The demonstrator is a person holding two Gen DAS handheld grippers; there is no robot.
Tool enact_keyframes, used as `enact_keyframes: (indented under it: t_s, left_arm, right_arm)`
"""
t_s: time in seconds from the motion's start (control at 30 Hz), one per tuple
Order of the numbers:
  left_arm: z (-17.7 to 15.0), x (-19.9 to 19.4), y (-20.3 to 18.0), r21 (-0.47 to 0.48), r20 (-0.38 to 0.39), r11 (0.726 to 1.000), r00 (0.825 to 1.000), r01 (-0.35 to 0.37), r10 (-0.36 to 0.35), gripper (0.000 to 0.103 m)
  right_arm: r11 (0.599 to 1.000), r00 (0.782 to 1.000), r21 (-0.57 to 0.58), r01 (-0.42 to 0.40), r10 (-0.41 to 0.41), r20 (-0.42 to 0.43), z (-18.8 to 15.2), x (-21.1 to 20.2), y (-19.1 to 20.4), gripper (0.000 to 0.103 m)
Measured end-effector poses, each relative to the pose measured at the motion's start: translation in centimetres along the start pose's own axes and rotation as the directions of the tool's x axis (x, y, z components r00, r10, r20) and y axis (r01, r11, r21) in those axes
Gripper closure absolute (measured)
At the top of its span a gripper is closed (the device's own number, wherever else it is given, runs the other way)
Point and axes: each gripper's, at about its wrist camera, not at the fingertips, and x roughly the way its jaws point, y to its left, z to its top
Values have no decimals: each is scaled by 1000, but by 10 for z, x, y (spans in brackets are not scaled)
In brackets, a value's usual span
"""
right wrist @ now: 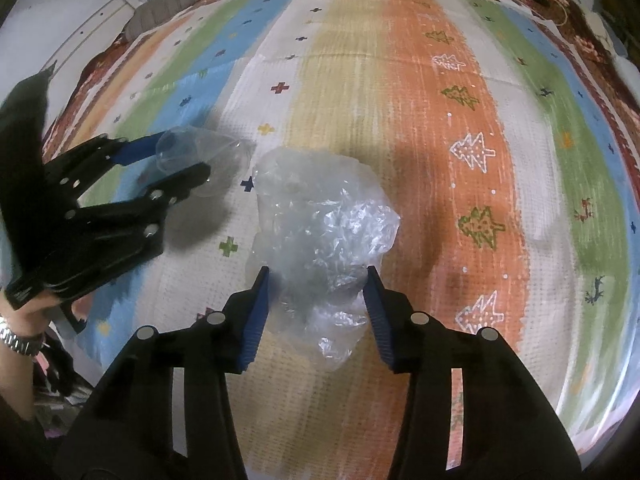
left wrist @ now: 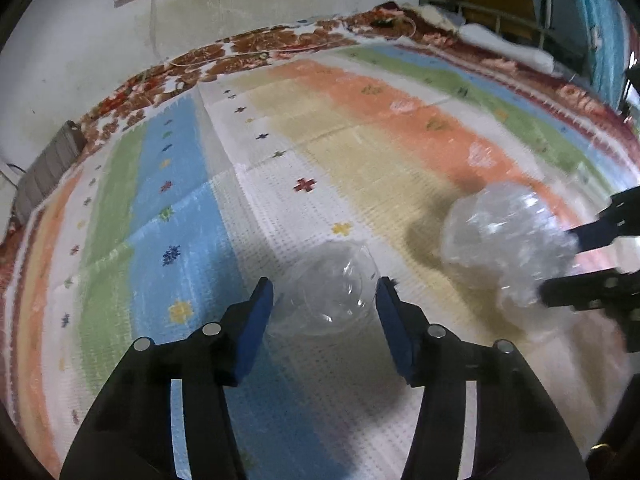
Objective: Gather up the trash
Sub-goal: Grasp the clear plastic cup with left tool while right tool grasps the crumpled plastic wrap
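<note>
Two pieces of trash in play, both on the striped bedspread [right wrist: 440, 160], toward the middle of the bed rather than at any edge.

Your left gripper [left wrist: 325, 292] sits with its jaws apart around the clear plastic cup [left wrist: 332, 288], which lies on its side on the white stripe. The blue pads flank it on both sides; whether they already touch the plastic, you cannot tell from the wrist view. The right wrist view shows the same: fingers either side of the cup, no visible squeeze.

Your right gripper [right wrist: 318, 280] is likewise spread wide, straddling the crumpled clear plastic bag [right wrist: 320, 224] on the beige stripe. The bag bulges between and beyond the pads, not pinched.

Cup and bag lie near each other, just apart.

Progress, as a judgement: early. Both items are lined up, neither lifted, neither clamped. No bin or collecting bag shows in either view, so closing, lifting and depositing all remain.
</note>
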Motion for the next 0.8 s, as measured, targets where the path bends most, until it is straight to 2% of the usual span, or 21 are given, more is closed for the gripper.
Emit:
enact_keyframes:
  t_s: [0.13, 0.33, 0.47, 0.63, 0.73, 0.8]
  left_arm:
    - [1, -6, 9, -79, 27, 996, 999, 32, -30, 53]
    - [3, -19, 28, -204, 44, 979, 999, 32, -23, 55]
    - [3, -34, 32, -251, 30, 968, 1000, 1, 6, 56]
    - [2, -62, 30, -263, 11, 965, 1000, -25, 29, 57]
    - [1, -77, 36, -306, 25, 952, 1000, 11, -4, 57]
    - [2, -89, 38, -324, 37, 946, 999, 8, 4, 58]
  right_arm:
    - [1000, 1000, 8, 18, -18, 6, 0, -4, -3, 62]
    - [1000, 1000, -10, 15, -15, 21, 2, -10, 2, 63]
    - [1000, 999, -29, -1, 2, 44, 3, -19, 8, 64]
    - [1000, 999, -29, -7, 8, 51, -2, -34, 17, 64]
    - [999, 998, -50, -9, 12, 64, -10, -48, 26, 65]
    - [999, 997, -52, -13, 17, 72, -16, -58, 28, 65]
